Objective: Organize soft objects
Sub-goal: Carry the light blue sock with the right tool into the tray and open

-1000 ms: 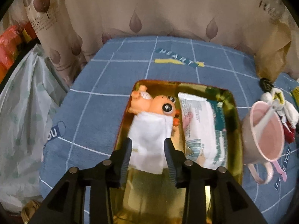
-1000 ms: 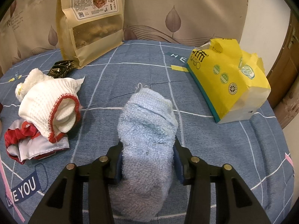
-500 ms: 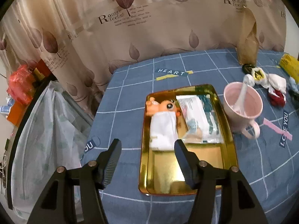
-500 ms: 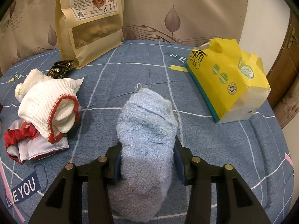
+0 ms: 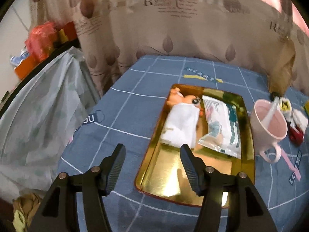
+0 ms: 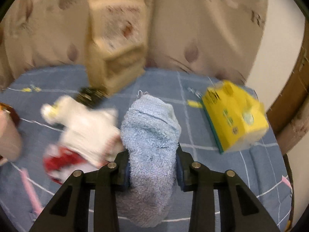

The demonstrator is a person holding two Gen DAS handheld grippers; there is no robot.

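A gold tray [image 5: 171, 181] lies on the blue checked cloth and holds an orange toy [image 5: 186, 99], a folded white cloth [image 5: 181, 125] over it, and a wipes packet [image 5: 222, 127]. My left gripper [image 5: 152, 154] hovers open over the tray's near left edge with nothing between its fingers. My right gripper [image 6: 152, 164] is closing its jaws on a fluffy light blue sock [image 6: 150, 135], which is raised off the cloth and hangs below the pads. A white knitted piece with red trim [image 6: 87, 127] lies to the sock's left.
A pink mug with a spoon [image 5: 270, 123] stands right of the tray. A yellow tissue pack [image 6: 235, 116] sits at the right and a tall beige snack bag [image 6: 115, 44] at the back. A plastic-covered heap [image 5: 38, 112] lies off the left edge. Curtains close off the back.
The left gripper let go of the white cloth in the tray, opened wide and drew back and to the left. The right gripper tightened on the blue sock and lifted it.
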